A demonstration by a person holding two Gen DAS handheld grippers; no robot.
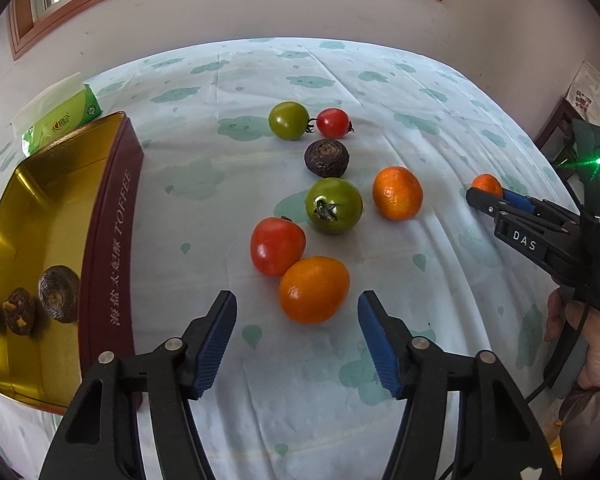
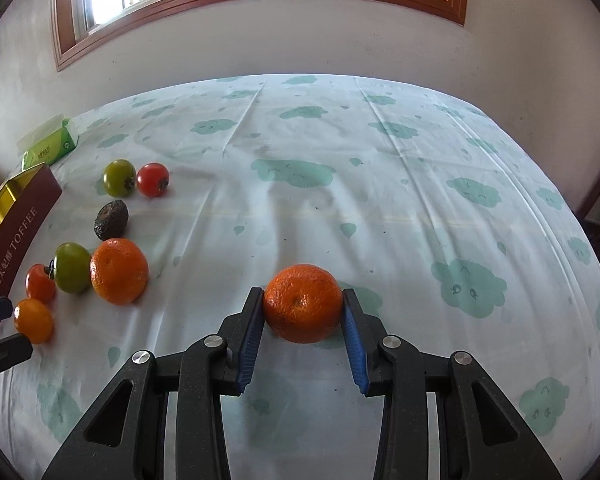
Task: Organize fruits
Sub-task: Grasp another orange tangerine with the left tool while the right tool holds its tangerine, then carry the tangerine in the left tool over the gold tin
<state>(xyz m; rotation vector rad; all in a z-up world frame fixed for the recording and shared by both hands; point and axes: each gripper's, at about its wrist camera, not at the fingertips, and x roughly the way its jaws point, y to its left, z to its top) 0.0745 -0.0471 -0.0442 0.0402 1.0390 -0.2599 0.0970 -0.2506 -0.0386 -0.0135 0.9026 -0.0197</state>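
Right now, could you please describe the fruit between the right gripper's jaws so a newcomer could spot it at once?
On the cloud-print tablecloth, look right of the fruit cluster beside the toffee tin. Alone there, a mandarin sits between the jaws of the right gripper. Unlike the other mandarin, nothing lies beside it.

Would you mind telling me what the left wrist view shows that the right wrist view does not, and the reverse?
Only the left wrist view looks into the toffee tin, where two dark brown fruits lie on its gold floor; it also shows the person's right hand.

Only the right wrist view shows both pads of the right gripper pressed against the mandarin, which rests on the tablecloth.

Both share the tin, the tissue pack, the loose tomatoes and oranges, and the dark fruit on the cloth.
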